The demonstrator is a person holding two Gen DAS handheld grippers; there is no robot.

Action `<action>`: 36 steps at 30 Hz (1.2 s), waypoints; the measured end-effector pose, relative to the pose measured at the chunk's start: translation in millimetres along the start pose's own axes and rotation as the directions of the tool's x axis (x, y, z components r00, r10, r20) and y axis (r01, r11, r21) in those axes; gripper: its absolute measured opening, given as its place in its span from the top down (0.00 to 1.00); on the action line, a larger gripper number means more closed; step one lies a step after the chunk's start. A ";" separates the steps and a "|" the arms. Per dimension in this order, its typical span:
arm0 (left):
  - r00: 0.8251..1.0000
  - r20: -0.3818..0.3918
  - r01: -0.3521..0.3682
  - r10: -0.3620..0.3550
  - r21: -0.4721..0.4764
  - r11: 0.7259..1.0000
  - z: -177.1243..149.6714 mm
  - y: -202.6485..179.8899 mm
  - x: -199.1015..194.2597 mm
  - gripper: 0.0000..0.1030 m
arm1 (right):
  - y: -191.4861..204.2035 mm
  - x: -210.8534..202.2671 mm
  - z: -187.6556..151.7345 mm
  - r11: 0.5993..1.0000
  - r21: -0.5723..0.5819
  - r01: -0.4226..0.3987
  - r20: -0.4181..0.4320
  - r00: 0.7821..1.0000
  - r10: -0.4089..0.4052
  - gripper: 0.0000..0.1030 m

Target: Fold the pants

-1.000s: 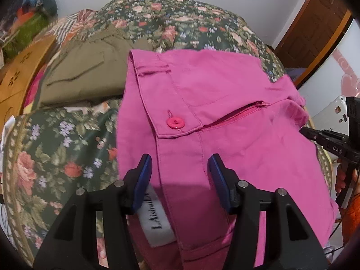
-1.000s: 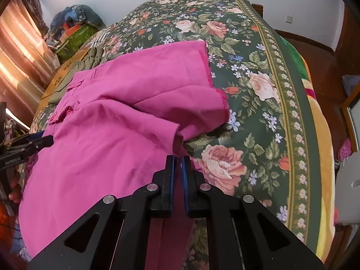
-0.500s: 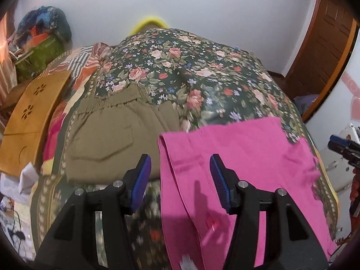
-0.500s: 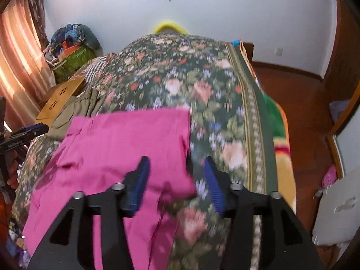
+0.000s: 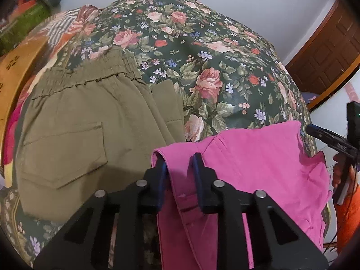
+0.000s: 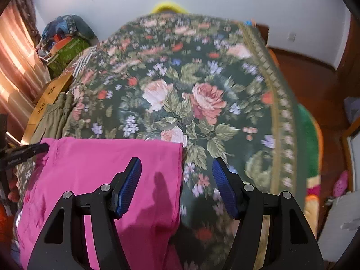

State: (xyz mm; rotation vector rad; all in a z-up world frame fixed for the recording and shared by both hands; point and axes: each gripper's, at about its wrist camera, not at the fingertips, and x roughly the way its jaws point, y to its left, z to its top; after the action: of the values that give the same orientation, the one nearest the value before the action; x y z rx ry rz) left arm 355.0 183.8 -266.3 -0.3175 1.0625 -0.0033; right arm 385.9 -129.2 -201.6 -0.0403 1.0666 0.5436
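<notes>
The pink pants [image 5: 258,164] lie on the floral bedspread [image 5: 213,67], with their far edge straight across the right wrist view [image 6: 101,164]. My left gripper [image 5: 178,164] has its pads narrowly apart around the pants' far left corner; the cloth fold sits between them. My right gripper [image 6: 176,182] is wide open above the pants' far right corner and grips nothing; its tip also shows in the left wrist view [image 5: 326,137].
Folded olive-green pants [image 5: 90,135] lie left of the pink ones. A wooden board [image 5: 15,72] and a pile of clothes [image 6: 67,36] are at the bed's left. The bed's right edge [image 6: 283,117] drops to a wooden floor.
The right gripper opened and let go of the pink cloth. Both grippers moved toward the far edge of the pants. The left jaws narrowed around the corner fold.
</notes>
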 end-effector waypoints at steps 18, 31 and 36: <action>0.980 0.197 -0.041 0.018 0.113 0.993 23.1 -33.6 -61.8 0.98 | 28.3 -25.2 29.3 0.992 -0.113 -0.060 0.102 0.992 0.072 0.95; 0.941 0.338 -0.024 -0.030 0.155 0.988 41.0 -51.9 -136.3 0.98 | 49.2 -111.0 64.2 0.991 -0.112 -0.068 0.322 0.941 0.101 0.95; 0.943 0.332 -0.026 -0.032 0.167 0.986 20.9 -55.0 -155.5 0.98 | 58.8 -136.5 43.2 0.988 -0.131 -0.084 0.326 0.937 0.122 0.95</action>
State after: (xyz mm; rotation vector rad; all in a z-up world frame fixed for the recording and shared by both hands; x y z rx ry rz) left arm 304.8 160.7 -109.5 -0.1571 0.7186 -0.0414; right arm 345.5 -120.8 -52.4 0.0072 0.7080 0.6806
